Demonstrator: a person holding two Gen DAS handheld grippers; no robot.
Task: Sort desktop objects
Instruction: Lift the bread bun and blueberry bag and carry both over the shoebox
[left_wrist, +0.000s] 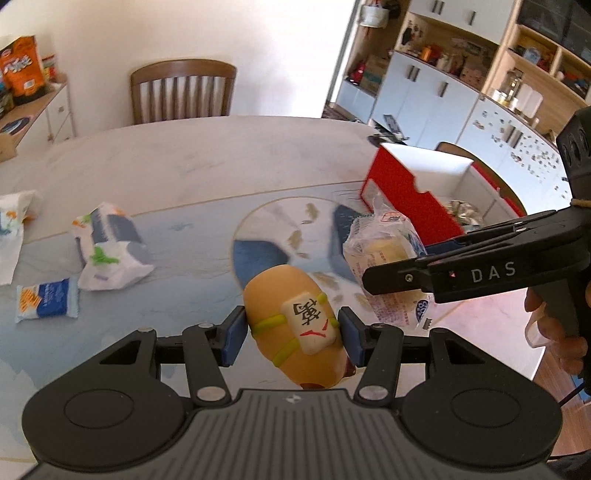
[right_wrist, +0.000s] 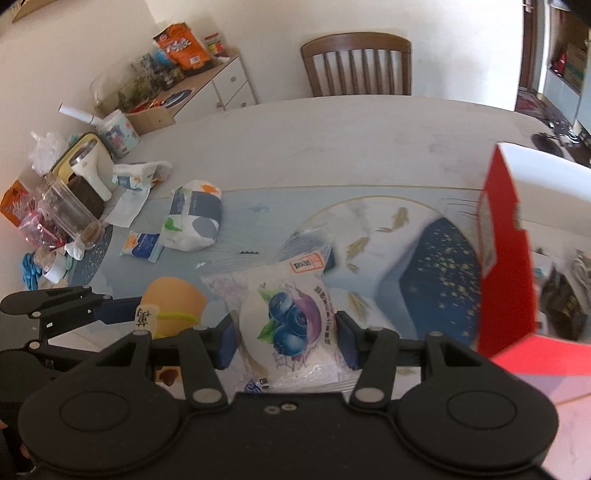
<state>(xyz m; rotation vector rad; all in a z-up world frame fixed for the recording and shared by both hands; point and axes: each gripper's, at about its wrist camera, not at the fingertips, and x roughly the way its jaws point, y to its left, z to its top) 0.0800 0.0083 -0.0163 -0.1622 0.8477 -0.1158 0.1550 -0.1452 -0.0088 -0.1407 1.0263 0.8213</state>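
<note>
Left wrist view: left gripper (left_wrist: 291, 334) pinching an orange toy (left_wrist: 291, 317) with a mahjong tile on it, held clear above the worktop (left_wrist: 184, 166). Right gripper (left_wrist: 373, 282) to its right, clamped on a bagged bun (left_wrist: 384, 254), just before the red box (left_wrist: 402, 192). Right wrist view: right gripper (right_wrist: 283, 338) squeezing the blueberry-print bun (right_wrist: 288, 325), red box (right_wrist: 506, 273) close on its right, tissue pack (right_wrist: 195, 218) and small blue packet (right_wrist: 142, 245) lying well left of that box.
</note>
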